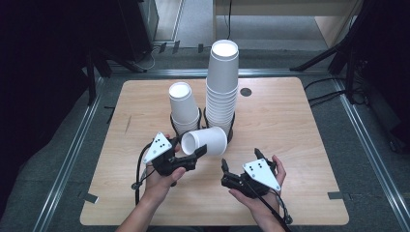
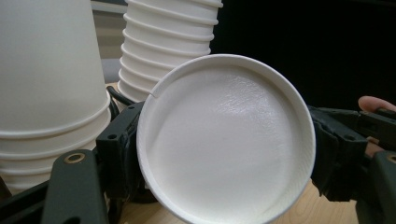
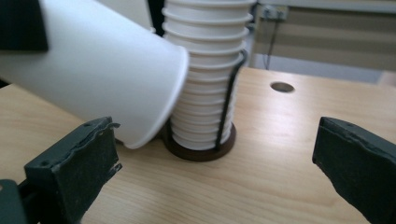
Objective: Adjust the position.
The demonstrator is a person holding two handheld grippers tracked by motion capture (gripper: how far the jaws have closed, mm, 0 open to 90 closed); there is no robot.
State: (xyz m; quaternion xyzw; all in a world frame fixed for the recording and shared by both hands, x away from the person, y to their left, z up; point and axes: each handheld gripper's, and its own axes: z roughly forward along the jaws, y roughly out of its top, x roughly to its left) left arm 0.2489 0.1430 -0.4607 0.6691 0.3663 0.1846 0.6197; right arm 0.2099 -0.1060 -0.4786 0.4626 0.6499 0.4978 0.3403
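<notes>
White paper cup (image 1: 207, 141), at the frame's centre, lies sideways, rim pinched in the clenched left claw (image 1: 197, 155), probably just pulled from the stacks (image 1: 222, 89); right claw (image 1: 227, 170) gapes empty above the tabletop (image 1: 290, 125).

On the bench (image 1: 290, 145), two stacks of cups stand side by side toward the far edge: the short stack (image 1: 183, 111) on the left, the tall stack (image 1: 222, 92) on the right, each in its own holder. Just in front of them, between the two, a single cup (image 1: 205, 141) lies on its side above the bench, mouth to the left. Left tongs (image 1: 196, 155) sit at its near side; right tongs (image 1: 240, 162) are further right, nearer the front edge, apart from it.
</notes>
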